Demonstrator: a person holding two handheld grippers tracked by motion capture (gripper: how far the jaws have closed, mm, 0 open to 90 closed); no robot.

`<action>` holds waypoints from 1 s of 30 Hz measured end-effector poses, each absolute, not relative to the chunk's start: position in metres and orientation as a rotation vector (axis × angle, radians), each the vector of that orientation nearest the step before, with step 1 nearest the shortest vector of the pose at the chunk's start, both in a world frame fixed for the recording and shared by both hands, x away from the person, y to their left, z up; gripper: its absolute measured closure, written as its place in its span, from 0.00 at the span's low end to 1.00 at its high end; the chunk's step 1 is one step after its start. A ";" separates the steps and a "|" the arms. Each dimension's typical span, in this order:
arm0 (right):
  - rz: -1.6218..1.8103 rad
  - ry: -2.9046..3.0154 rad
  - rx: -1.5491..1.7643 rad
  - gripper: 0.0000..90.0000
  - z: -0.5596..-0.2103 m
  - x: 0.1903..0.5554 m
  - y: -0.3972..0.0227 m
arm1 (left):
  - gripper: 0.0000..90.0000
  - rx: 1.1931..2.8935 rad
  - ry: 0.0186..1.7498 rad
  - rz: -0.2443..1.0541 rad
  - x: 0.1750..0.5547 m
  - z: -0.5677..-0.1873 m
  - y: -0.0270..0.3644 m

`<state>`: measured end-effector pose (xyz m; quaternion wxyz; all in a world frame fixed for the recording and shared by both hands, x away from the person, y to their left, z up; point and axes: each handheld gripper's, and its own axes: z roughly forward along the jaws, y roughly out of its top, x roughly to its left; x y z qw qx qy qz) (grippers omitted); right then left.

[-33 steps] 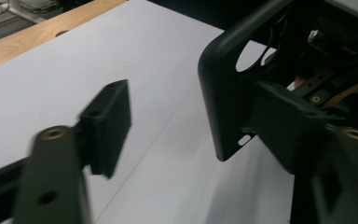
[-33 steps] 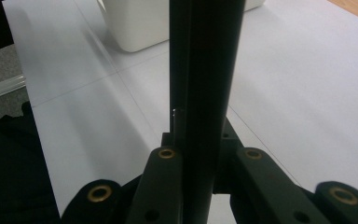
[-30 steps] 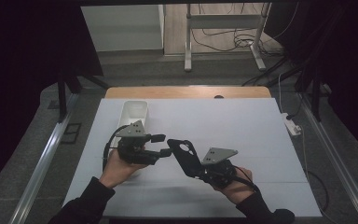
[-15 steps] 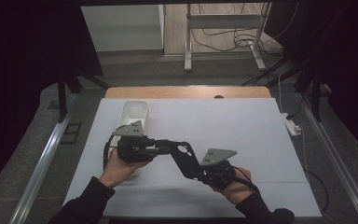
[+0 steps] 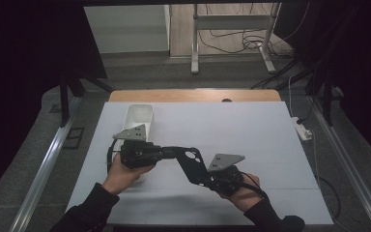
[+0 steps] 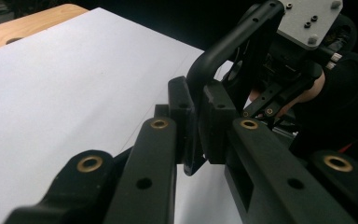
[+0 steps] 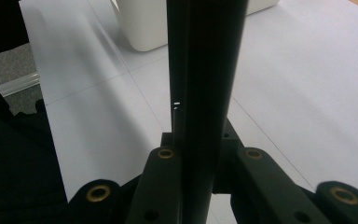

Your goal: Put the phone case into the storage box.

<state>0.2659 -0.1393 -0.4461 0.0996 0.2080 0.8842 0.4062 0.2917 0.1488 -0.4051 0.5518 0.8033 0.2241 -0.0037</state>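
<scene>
High view: we see a black bracket (image 5: 191,163), a flat angled plate w/ holes, held above the tabletop's near-middle between the left gripper (image 5: 166,153) and right gripper (image 5: 204,180), w/ a white tub (image 5: 139,116) toward the far-left corner. Left gripper view: our jaws have just been closing and now pinch the bracket's (image 6: 223,51) thin end edge-on; it looks stiff, light, smooth, so best taken by its flat faces. Right gripper view: jaws clamp the bracket's (image 7: 205,70) other end, upright between the pads.

A bracket (image 5: 192,163) is held between the left gripper (image 5: 166,152) and the right gripper (image 5: 204,180), above the table (image 5: 251,140). A bin (image 5: 138,117) is placed far left.
</scene>
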 end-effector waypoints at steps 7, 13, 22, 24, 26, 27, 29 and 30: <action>1.192 2.601 0.637 0.83 -0.447 0.268 -0.140 | 0.93 1.912 0.546 0.002 0.291 -0.405 0.146; 1.177 2.586 0.635 0.68 -0.448 0.268 -0.138 | 0.93 1.937 0.562 0.040 0.289 -0.403 0.143; 1.149 2.598 0.656 0.37 -0.450 0.270 -0.137 | 0.93 1.962 0.580 0.076 0.289 -0.400 0.144; 1.146 2.615 0.660 0.28 -0.450 0.270 -0.139 | 0.93 1.974 0.581 0.079 0.289 -0.399 0.145; 1.119 2.618 0.681 0.24 -0.450 0.270 -0.140 | 0.93 1.984 0.580 0.091 0.289 -0.398 0.145; 1.116 2.616 0.695 0.20 -0.451 0.268 -0.140 | 0.93 1.985 0.583 0.093 0.289 -0.398 0.146; 1.101 2.612 0.711 0.15 -0.451 0.267 -0.141 | 0.93 1.987 0.584 0.098 0.289 -0.397 0.147; 1.084 2.616 0.708 0.12 -0.452 0.267 -0.141 | 0.93 1.988 0.587 0.101 0.289 -0.396 0.148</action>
